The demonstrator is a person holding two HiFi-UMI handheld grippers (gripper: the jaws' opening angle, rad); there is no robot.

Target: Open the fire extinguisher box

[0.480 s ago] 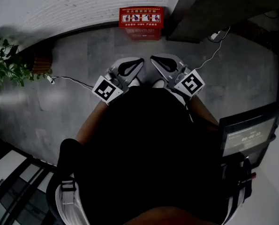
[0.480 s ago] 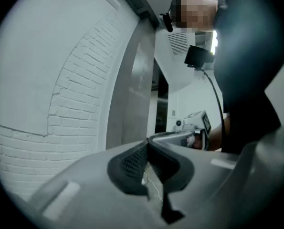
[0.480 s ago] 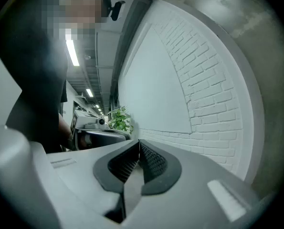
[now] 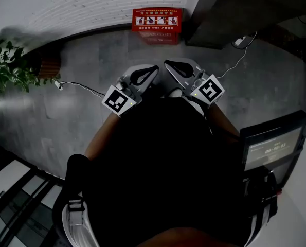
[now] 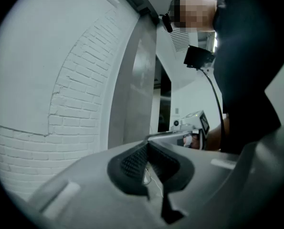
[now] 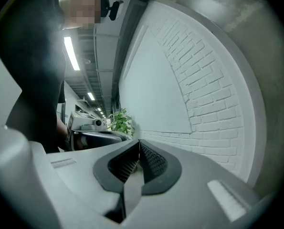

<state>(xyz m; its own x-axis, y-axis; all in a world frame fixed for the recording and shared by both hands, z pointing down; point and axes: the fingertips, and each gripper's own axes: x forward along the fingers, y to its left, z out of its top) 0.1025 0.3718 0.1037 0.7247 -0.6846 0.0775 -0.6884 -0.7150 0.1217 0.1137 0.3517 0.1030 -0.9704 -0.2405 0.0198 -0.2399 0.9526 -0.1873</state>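
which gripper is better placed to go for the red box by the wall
Right, only slightly. Both grippers are shut, empty and held near the body, well short of the red box. The right gripper reaches a touch nearer it than the left gripper.

The head view looks steeply down past the person's dark torso (image 4: 158,158) onto the grey floor (image 4: 81,112), with the brick wall (image 4: 91,6) far off at its top edge; the left gripper view sits close behind the left gripper (image 5: 148,147), facing level across the body toward the right gripper (image 5: 156,136); the right gripper view faces level the opposite way; all three share that wall; the head and right gripper views share the plant (image 6: 120,120).
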